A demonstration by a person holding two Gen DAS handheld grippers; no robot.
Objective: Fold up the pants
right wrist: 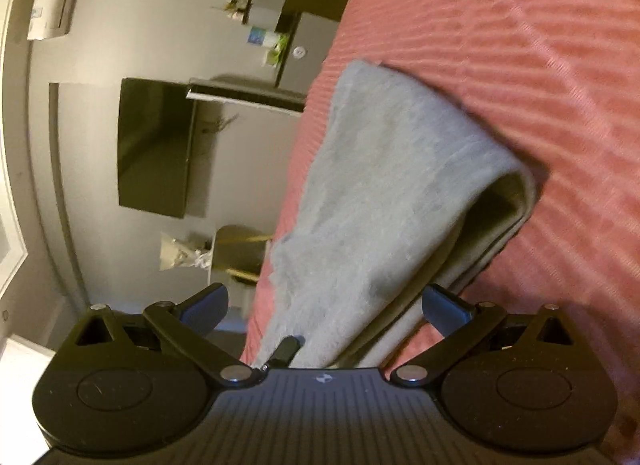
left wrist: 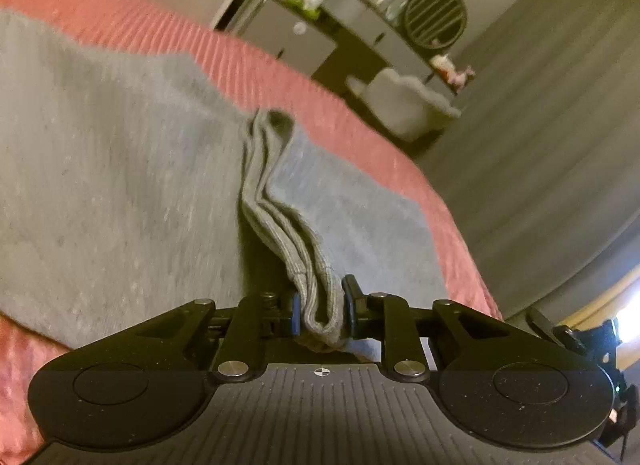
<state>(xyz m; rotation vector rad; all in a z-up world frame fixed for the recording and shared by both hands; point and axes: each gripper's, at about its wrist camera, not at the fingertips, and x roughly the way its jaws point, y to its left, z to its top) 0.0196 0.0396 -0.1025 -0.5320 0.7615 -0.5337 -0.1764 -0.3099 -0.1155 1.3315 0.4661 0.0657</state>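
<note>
Grey sweatpants (left wrist: 112, 169) lie on a pink ribbed bedspread (left wrist: 132, 25). My left gripper (left wrist: 323, 309) is shut on the pants' ribbed cuffs (left wrist: 316, 285), several layers bunched between its pads. In the right wrist view the folded grey pants (right wrist: 384, 193) run from the gripper up the bed, with a fold opening at the right. My right gripper (right wrist: 324, 309) is open, its fingers (right wrist: 444, 305) spread on either side of the cloth, which lies between them.
The bed's edge (left wrist: 452, 201) drops to a grey floor (left wrist: 540, 153). A dark dresser (left wrist: 360, 41) with small items and a round mirror stands beyond. In the right wrist view a dark screen (right wrist: 156, 145) hangs on the wall.
</note>
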